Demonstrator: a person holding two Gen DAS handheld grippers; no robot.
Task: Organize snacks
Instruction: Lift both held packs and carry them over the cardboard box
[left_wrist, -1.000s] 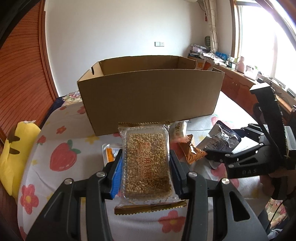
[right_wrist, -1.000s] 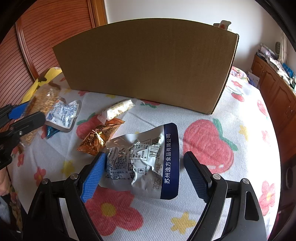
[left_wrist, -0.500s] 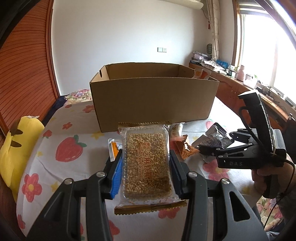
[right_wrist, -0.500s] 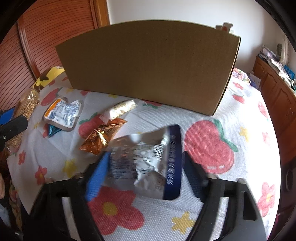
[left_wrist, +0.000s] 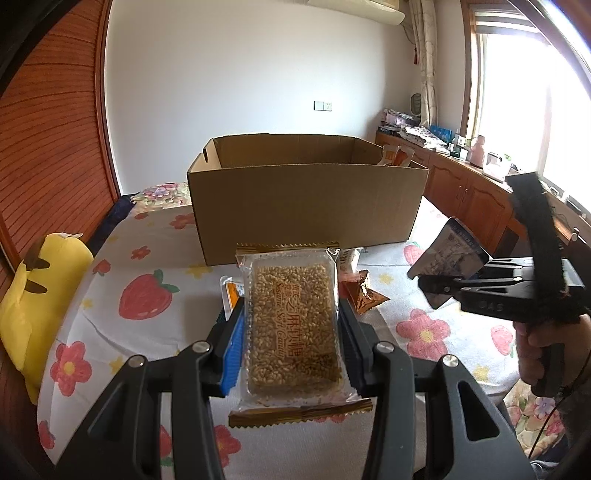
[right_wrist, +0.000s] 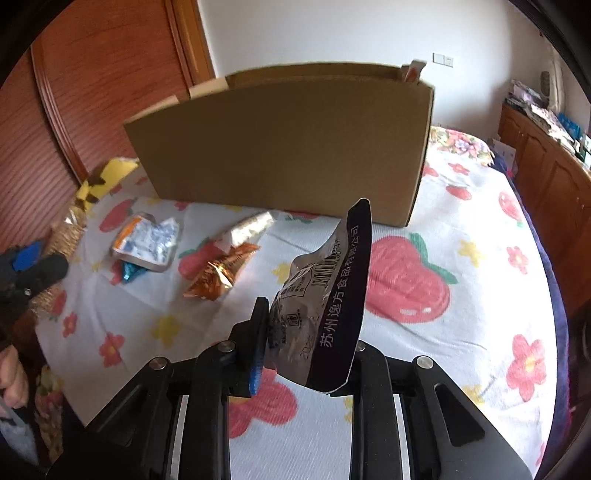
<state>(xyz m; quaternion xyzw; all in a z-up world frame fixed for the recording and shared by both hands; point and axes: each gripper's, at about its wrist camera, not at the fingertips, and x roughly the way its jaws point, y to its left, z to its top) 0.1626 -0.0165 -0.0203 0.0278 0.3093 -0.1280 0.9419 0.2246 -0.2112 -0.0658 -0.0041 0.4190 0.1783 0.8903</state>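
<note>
My left gripper (left_wrist: 291, 325) is shut on a clear pack of puffed grain bar (left_wrist: 291, 325), held above the bed in front of the open cardboard box (left_wrist: 306, 206). My right gripper (right_wrist: 306, 332) is shut on a silver pouch with a dark blue edge (right_wrist: 325, 295), lifted off the sheet; the pouch also shows at the right of the left wrist view (left_wrist: 448, 254). The box (right_wrist: 280, 147) stands just beyond. On the sheet lie an orange foil pack (right_wrist: 218, 277), a white wrapped bar (right_wrist: 247, 230) and a silver-and-orange pouch (right_wrist: 147, 240).
The bed has a strawberry-and-flower sheet (right_wrist: 461, 350). A yellow plush toy (left_wrist: 33, 295) lies at the left edge. Wooden cabinets (left_wrist: 469, 192) run along the right wall under the window. A snack pack (left_wrist: 395, 157) sticks up inside the box's far right corner.
My right gripper closed on the silver pouch and lifted it off the sheet. My left gripper, still holding the grain bar, pulled back and rose a little from the box.
</note>
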